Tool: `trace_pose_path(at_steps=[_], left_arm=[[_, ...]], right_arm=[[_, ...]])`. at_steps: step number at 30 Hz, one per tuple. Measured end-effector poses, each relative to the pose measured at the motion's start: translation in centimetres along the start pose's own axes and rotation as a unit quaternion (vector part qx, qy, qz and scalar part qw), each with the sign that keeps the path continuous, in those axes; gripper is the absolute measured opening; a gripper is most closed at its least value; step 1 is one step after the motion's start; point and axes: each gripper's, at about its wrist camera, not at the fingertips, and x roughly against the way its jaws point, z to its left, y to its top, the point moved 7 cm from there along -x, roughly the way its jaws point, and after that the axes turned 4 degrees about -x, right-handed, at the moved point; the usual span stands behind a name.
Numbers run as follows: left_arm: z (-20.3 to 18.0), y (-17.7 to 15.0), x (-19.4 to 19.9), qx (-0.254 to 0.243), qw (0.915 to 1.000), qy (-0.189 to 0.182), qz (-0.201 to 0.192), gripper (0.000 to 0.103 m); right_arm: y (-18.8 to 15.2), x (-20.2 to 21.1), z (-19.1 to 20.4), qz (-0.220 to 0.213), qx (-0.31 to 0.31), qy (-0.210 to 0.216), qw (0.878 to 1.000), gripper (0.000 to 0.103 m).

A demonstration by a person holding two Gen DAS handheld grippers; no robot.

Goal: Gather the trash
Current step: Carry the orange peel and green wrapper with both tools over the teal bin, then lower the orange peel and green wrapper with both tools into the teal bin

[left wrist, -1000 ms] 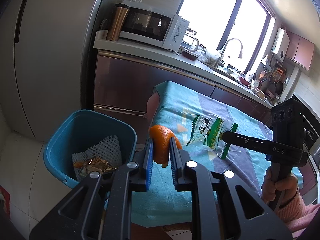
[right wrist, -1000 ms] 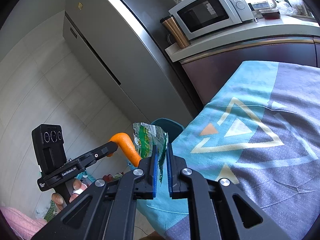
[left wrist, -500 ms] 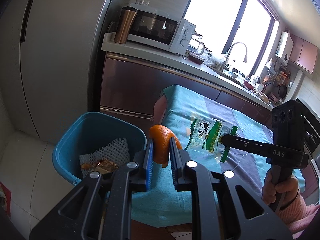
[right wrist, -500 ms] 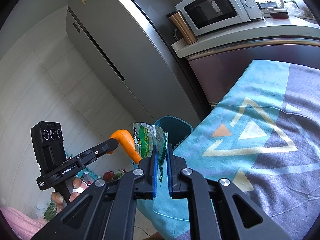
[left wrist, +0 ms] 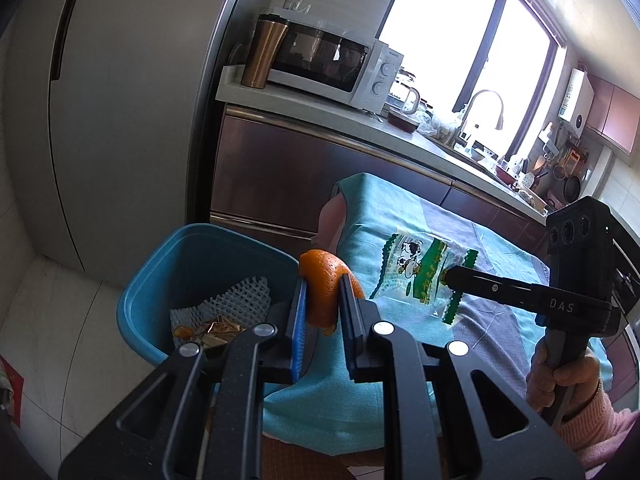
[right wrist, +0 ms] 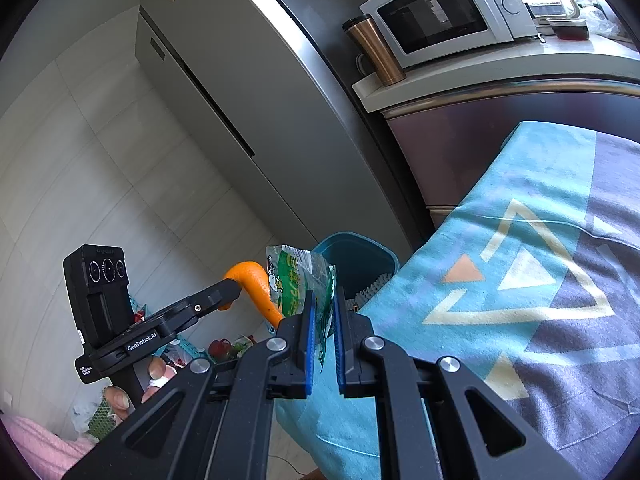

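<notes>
My left gripper (left wrist: 323, 292) is shut on a piece of orange peel (left wrist: 322, 280) and holds it just right of the blue trash bin (left wrist: 160, 280), near its rim. The bin holds white foam netting (left wrist: 232, 300) and a gold wrapper (left wrist: 216, 328). My right gripper (right wrist: 321, 304) is shut on a clear green-printed snack wrapper (right wrist: 298, 280) above the table's left end. The wrapper (left wrist: 420, 276), the right gripper (left wrist: 452, 276), the peel (right wrist: 256, 284) and the left gripper (right wrist: 228, 288) also show in the opposite wrist views.
The table carries a teal and grey cloth (right wrist: 520, 280). Behind it runs a counter (left wrist: 320, 108) with a microwave (left wrist: 332, 68) and a copper tumbler (left wrist: 264, 54). A tall grey fridge (left wrist: 120, 100) stands left of the bin. Clutter lies on the floor (right wrist: 224, 348).
Both grippers have shifted slightly left toward the bin, each still holding its item. The bin sits closer to the held orange peel in the left wrist view.
</notes>
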Motion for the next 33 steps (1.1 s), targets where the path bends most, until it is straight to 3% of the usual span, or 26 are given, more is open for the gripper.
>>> trace_pose_path(at_steps=[33], left_arm=[[2.2,0.3,0.4,0.012,0.9994,0.031,-0.004,0.016]], right_arm=[[0.5,-2.7,1.4,0.024,0.014,0.008,1.000,0.007]])
